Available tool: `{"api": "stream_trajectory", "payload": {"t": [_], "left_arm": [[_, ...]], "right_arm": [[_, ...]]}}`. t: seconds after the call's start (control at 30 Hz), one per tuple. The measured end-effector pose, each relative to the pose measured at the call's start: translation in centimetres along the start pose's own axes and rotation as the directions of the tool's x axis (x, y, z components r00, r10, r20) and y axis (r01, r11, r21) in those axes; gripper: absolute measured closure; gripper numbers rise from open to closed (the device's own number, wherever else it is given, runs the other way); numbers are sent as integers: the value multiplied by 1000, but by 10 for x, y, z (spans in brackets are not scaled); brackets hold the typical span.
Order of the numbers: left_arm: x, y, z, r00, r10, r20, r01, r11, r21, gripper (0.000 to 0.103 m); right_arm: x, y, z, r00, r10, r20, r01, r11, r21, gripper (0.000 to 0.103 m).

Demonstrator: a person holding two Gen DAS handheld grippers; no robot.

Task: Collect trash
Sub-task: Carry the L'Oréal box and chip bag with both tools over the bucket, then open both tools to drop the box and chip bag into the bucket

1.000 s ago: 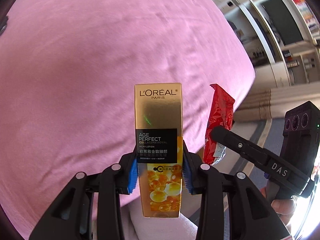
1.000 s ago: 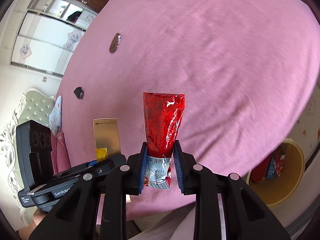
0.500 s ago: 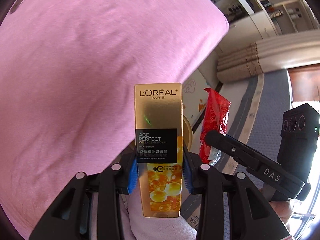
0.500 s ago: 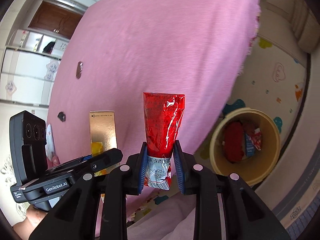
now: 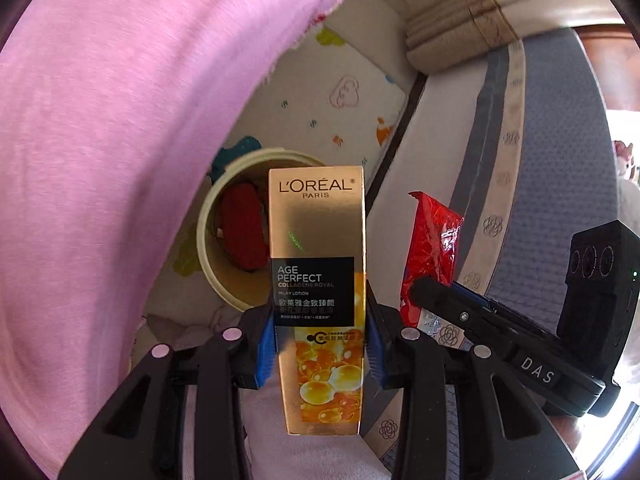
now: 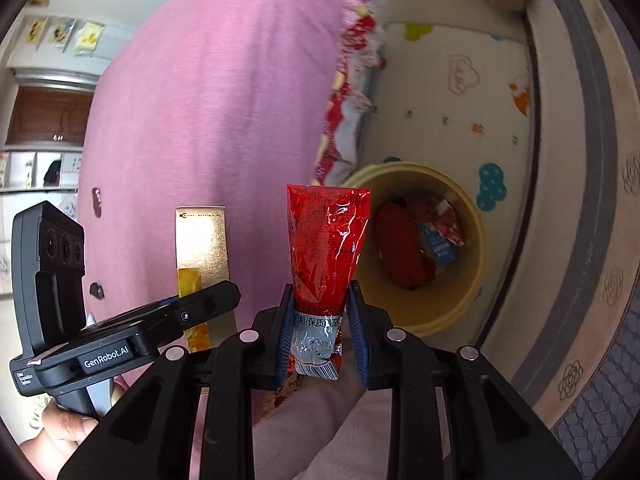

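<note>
Left wrist view: the left gripper (image 5: 320, 344) clamps a tall gold lotion box (image 5: 316, 280) upright between its blue pads (image 5: 266, 348). Behind the box sits a round cream-coloured bin (image 5: 208, 240) on a patterned play mat (image 5: 340, 92), with red trash inside. A second ago this view was filled almost wholly by the pink bedspread (image 5: 120, 140); now the bedspread covers only the left side and the bin has come into sight beneath the box. To the right, the right gripper (image 5: 444, 300) holds a red wrapper (image 5: 432, 248).

Right wrist view: the right gripper (image 6: 320, 336) grips the red wrapper (image 6: 326, 248) by its lower, clear end, wrapper standing upright. The bin (image 6: 472, 264) lies just right of the wrapper, holding red and blue packets; a second ago it was only a sliver at the frame's lower right edge. The pink bedspread (image 6: 208, 120) has shifted to the left. At left, the left gripper (image 6: 200, 304) grasps the gold box (image 6: 202, 240), with a hand (image 6: 60, 432) on its handle.
</note>
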State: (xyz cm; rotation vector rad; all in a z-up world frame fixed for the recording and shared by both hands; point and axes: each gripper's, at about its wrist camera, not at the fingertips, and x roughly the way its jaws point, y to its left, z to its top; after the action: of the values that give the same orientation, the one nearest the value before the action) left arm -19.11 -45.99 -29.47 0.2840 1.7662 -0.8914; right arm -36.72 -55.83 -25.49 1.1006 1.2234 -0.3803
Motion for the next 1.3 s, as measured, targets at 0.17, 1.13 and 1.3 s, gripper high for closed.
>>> {"api": "stream_trajectory", "payload": {"t": [0.17,1.13,1.3], "left_arm": [[37,-13,2,998,35,-48,-34,999,36,66],[43,2,11,997,31,-73,-35,998,-54,17],[5,10,11,1000,-4,-14,3,998,-59,18]], "right_arm": [[11,-32,-5,1000,2,-15,-1,999,52,78],[27,-50,4,996,-70,-61,74,995,63,53],[8,-19,8,996,-81,-34,82,997,11,53]]}}
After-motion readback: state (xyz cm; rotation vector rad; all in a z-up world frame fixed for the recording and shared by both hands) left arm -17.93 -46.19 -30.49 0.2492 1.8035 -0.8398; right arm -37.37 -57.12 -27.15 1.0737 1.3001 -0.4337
